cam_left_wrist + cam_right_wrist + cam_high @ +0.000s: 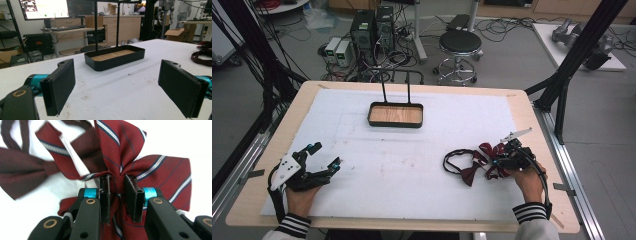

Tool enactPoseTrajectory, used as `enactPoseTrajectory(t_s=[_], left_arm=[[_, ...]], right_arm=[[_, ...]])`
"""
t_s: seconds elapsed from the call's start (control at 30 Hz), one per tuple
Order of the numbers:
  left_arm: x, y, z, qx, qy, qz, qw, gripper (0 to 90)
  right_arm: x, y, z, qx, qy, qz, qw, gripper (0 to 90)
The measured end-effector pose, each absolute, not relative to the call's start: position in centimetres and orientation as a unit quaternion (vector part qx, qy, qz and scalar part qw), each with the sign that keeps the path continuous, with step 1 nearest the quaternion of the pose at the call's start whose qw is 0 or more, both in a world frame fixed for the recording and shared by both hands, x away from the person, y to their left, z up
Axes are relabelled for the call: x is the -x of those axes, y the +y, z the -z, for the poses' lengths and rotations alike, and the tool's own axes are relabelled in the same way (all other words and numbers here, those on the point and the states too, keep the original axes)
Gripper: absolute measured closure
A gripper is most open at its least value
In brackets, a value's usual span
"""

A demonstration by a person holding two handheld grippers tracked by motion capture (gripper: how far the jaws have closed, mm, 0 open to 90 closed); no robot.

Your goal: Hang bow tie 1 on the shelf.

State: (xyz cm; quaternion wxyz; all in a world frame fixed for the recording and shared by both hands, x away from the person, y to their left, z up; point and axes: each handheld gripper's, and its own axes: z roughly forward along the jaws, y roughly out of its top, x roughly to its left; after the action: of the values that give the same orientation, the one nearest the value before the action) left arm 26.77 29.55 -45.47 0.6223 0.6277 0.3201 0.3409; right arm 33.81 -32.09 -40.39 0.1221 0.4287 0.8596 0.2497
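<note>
Striped bow tie (150,173): dark red fabric with white and navy diagonal stripes, wings fanned out from a pinched centre knot. It lay at the right side of the white table cover (412,165), near the front edge.

Right gripper (117,195): jaws closed on the striped bow tie's centre knot, one pad on each side, fabric bunched between them.

Plain bow tie (469,172): dark maroon, unpatterned, with a thin strap looped out to its left; it lay touching the striped one, on its left.

Left gripper (326,156): jaws spread wide, empty, resting at the front left of the table, well apart from both ties.

Black tray (395,115): shallow, wood-lined, two upright rods at its far rim, placed toward the table's far centre.
</note>
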Motion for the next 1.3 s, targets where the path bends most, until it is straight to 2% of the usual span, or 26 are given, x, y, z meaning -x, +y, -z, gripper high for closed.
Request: enactPoseTrajectory(t_s=[0.77, 1.3], left_arm=[[-26.8, 29.5, 45.5, -0.629, 0.319, -0.343, 0.62, 14.7], [-26.8, 29.5, 45.5, -0.63, 0.318, -0.343, 0.62, 14.7]], right_arm=[[-32.5, -32.3, 36.9, -0.407, 0.768, -0.46, 0.184, 75.4], [-33.1, -29.4, 34.3, -0.368, 0.758, -0.5, 0.2, 75.3]])
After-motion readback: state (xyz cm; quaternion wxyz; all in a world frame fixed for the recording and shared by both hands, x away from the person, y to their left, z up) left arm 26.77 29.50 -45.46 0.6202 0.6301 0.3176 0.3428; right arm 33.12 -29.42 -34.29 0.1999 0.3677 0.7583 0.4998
